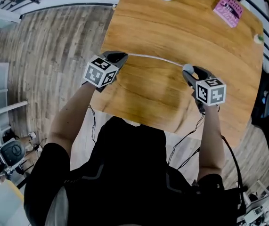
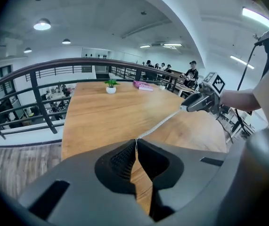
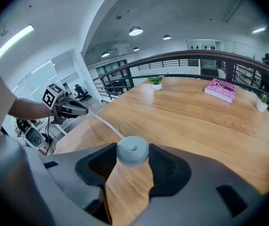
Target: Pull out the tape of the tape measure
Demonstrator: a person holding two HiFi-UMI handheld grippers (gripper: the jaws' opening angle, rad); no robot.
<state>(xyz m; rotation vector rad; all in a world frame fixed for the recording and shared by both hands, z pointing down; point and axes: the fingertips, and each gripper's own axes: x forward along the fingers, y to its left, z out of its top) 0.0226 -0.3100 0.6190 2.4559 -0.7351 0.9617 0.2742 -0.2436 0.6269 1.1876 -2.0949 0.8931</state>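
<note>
Left gripper [image 2: 135,144] pinched shut on the thin, limp tape [image 2: 160,123] end. Right gripper [image 3: 132,163], jaws half-spread, clamps the round tape measure case [image 3: 133,149]. The case is light and probably slippery, so hold it across its rim.

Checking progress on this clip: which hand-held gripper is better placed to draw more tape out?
Probably left: the left hand-held gripper pinches the tape; the right hand-held gripper only clamps the case.

No legible text anywhere; print on the pink book [image 1: 228,6] too small.
</note>
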